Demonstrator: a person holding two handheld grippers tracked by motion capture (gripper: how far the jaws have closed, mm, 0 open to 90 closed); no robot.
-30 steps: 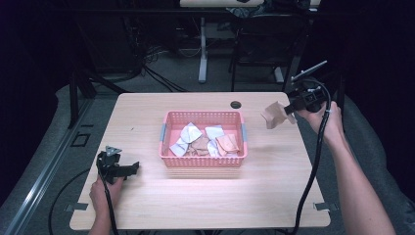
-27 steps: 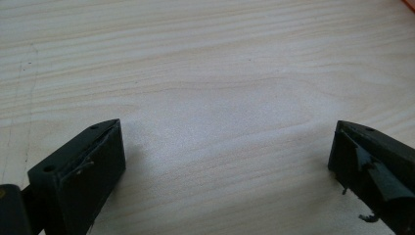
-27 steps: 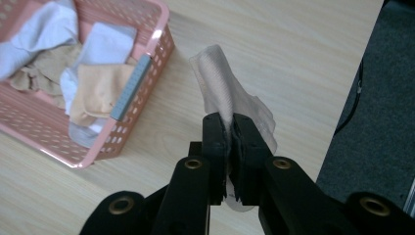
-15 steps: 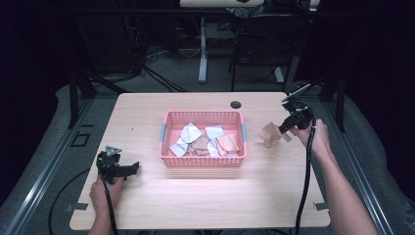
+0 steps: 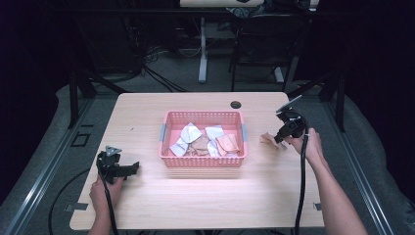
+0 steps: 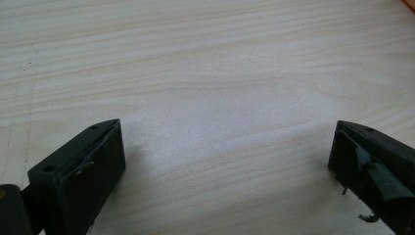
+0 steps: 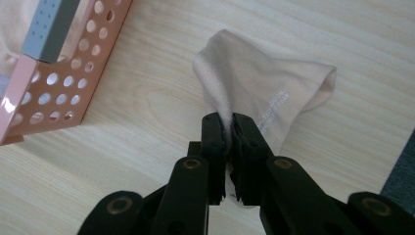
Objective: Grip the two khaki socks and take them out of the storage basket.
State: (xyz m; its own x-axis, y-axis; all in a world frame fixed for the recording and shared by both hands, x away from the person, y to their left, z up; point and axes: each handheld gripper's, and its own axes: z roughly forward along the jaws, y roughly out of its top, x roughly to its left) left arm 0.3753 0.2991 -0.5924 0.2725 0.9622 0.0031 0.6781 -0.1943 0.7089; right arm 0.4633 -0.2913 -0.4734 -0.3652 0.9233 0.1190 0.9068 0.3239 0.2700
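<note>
A beige sock [image 7: 264,83] with faint white lettering lies partly on the table, right of the pink basket [image 7: 54,83]. My right gripper [image 7: 229,120] is shut on one edge of that sock, and the rest of the cloth spreads on the wood. In the high view the beige sock [image 5: 268,139] rests just right of the pink basket [image 5: 169,159], with the right gripper [image 5: 280,139] low over the table. My left gripper [image 5: 131,168] rests near the table's front left, and in the left gripper view it [image 6: 225,147] stands open over bare wood.
The pink basket holds several folded white and beige cloths [image 5: 205,141]. A dark round hole [image 5: 236,104] sits in the tabletop behind it. Black cables trail from both grippers toward the front edge. Chair and desk legs stand on the floor beyond the table.
The right hand has come down toward the table with the beige sock, which now touches the wood. The left hand has stayed put.
</note>
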